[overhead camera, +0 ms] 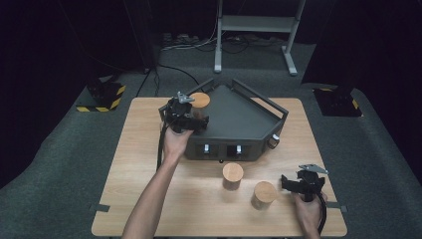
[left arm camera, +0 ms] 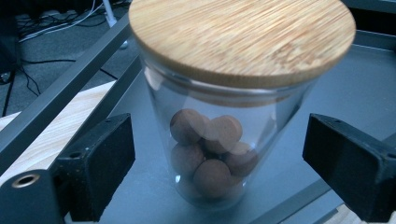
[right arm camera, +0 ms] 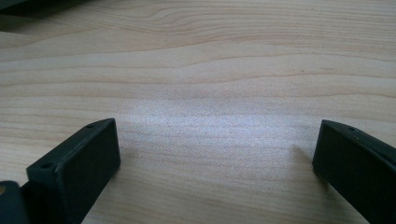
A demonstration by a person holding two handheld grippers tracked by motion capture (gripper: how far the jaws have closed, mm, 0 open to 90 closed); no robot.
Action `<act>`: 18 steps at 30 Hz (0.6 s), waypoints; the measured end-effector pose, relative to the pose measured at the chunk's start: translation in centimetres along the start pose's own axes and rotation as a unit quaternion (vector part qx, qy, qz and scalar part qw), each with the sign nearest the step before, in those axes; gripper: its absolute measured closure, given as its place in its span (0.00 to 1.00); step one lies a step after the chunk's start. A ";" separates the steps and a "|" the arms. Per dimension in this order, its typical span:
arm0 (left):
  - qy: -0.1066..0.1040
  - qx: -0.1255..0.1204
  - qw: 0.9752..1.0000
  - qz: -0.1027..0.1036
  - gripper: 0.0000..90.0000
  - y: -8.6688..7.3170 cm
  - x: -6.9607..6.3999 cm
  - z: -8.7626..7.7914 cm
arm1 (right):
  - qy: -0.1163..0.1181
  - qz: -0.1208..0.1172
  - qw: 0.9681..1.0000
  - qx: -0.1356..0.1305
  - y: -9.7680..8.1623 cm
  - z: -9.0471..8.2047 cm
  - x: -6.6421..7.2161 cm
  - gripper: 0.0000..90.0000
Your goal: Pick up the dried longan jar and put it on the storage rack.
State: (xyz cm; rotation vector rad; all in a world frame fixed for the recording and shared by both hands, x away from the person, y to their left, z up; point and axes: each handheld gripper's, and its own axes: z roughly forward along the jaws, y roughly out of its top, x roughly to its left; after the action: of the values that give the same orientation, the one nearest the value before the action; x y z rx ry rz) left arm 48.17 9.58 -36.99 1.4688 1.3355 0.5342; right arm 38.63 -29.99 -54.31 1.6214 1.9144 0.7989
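A clear glass jar [left arm camera: 215, 140] with a bamboo lid [overhead camera: 200, 100] holds several brown balls. It stands upright in the left corner of the dark grey tray [overhead camera: 239, 122]. My left gripper [left arm camera: 219, 140] is open around the jar's lower body, with a gap between each pad and the glass. In the high view the left gripper [overhead camera: 197, 118] reaches in over the tray's left rim. My right gripper [overhead camera: 285, 183] rests low over the table's front right, and in its own view the right gripper [right arm camera: 217, 140] stands open above bare wood with nothing between its jaws.
Two more lidded jars [overhead camera: 233, 175] [overhead camera: 263, 194] stand on the wooden table [overhead camera: 144, 164] in front of the tray, the nearer one just left of my right gripper. The tray has raised rails [overhead camera: 262, 102] and two latches on its front wall. Cables lie on the floor beyond.
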 end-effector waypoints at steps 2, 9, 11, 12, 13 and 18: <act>0.000 0.000 1.000 0.000 0.10 0.0 0.0 -0.1 | 0.000 0.000 1.000 0.000 0.0 0.0 0.0 0.00; 0.001 0.000 1.000 0.002 0.10 0.0 0.2 -0.6 | 0.000 0.000 1.000 0.000 0.0 0.0 0.0 0.00; 0.002 -0.002 1.000 0.000 0.10 -0.1 0.1 -0.8 | 0.000 0.000 1.000 0.000 0.0 0.0 0.0 0.00; 0.001 -0.001 1.000 0.001 0.10 -0.1 0.1 -0.9 | 0.000 0.000 1.000 0.000 0.0 0.0 0.0 0.00; 0.000 0.000 1.000 0.001 0.10 -0.1 0.2 -0.9 | 0.000 0.000 1.000 0.000 0.0 0.0 0.0 0.00; -0.003 -0.003 1.000 -0.003 0.10 -0.1 0.2 -1.4 | 0.000 0.000 1.000 0.000 0.0 0.0 0.0 0.00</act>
State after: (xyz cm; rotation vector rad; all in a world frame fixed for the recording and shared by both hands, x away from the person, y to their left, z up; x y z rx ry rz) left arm 46.97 10.27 -36.55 1.4614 1.3320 0.5292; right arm 38.63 -30.00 -54.31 1.6212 1.9144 0.7990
